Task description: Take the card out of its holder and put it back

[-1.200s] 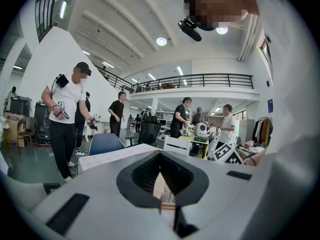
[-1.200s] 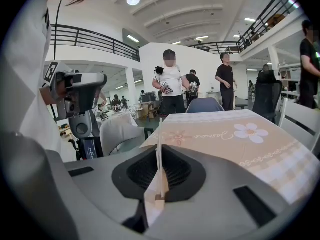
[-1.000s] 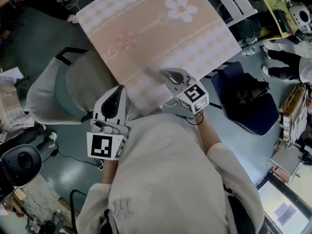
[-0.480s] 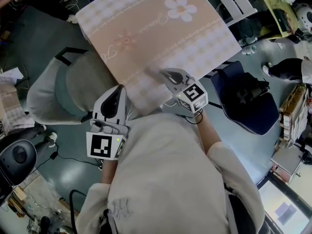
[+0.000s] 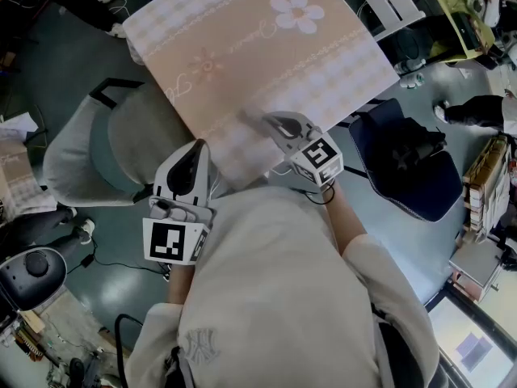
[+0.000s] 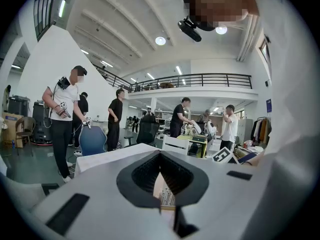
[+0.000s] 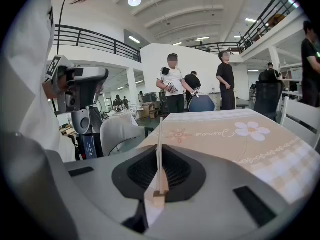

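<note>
Right gripper [image 7: 160, 159] closed tight on the thin card [image 7: 159, 131], card pinched edge-on and upright between the jaws, small wooden holder [image 7: 159, 198] seen at its lower end.

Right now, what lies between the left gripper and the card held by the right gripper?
Only the near corner of the cloth-covered table; the head view shows nothing else short of the card.

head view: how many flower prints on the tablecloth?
2. White flower far right on the tablecloth; faint orange flower left of centre. Near edge is covered, so more may be hidden.
</note>
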`<state>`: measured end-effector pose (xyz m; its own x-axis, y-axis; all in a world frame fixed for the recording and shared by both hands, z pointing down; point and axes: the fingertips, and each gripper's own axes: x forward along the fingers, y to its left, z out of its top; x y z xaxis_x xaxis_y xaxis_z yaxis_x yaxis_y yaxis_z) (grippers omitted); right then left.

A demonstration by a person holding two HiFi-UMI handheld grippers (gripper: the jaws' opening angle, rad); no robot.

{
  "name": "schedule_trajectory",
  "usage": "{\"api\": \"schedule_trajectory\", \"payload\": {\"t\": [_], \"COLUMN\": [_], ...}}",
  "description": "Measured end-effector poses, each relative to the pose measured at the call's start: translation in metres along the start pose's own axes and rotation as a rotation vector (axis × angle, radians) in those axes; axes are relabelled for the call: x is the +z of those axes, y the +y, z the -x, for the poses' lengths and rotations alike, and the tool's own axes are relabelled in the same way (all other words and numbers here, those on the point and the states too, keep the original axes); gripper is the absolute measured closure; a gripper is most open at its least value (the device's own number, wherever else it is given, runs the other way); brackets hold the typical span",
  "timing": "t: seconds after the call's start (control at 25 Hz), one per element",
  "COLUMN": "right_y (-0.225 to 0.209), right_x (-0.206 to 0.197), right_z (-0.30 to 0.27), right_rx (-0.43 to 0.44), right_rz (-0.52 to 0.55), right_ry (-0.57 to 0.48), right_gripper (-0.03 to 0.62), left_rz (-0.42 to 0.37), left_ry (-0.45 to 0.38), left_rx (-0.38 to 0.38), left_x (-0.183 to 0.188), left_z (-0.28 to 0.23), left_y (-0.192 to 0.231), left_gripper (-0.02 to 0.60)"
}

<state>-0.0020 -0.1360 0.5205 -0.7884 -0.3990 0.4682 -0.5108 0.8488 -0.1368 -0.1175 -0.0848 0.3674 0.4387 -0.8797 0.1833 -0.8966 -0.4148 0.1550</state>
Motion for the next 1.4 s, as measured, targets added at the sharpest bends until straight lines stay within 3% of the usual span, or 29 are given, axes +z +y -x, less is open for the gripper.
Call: {"api": "schedule_trajectory", "payload": {"t": [0.72,0.88,1.0,1.24,1.4], "right_y": [-0.002,-0.001,0.000,-0.004,-0.008], "right_x": [0.001,0.018,0.030,0.051,0.066], "right_z": [-0.003,0.000,0.005,0.023,0.049], "right_rx": [-0.016,-0.004,-0.009,-0.075,-0.132], "right_rz": [-0.016,-0.019,-0.021,-0.010,-0.046], "right_ry": [0.020,-0.027,-0.056,-0.126,-0.206], "right_gripper": [0.563,0.555,0.480,0.482,0.531], "left_rz": [0.000,-0.003,-0.005,-0.008,-0.015], "left_ry": [-0.009,-0.012,-0.015,-0.027,-0.027], "left_rx": [0.012,0.034,0.057,0.101,0.125], "left_x": [0.004,0.003,0.004,0.008,0.009], "left_z": [0.002,0.008,0.013,0.022,0.031], "left_y": [-0.003,0.002,0.008,0.021,0.026], "left_gripper": [0.581,0.581,0.581,0.581,0.581]}}
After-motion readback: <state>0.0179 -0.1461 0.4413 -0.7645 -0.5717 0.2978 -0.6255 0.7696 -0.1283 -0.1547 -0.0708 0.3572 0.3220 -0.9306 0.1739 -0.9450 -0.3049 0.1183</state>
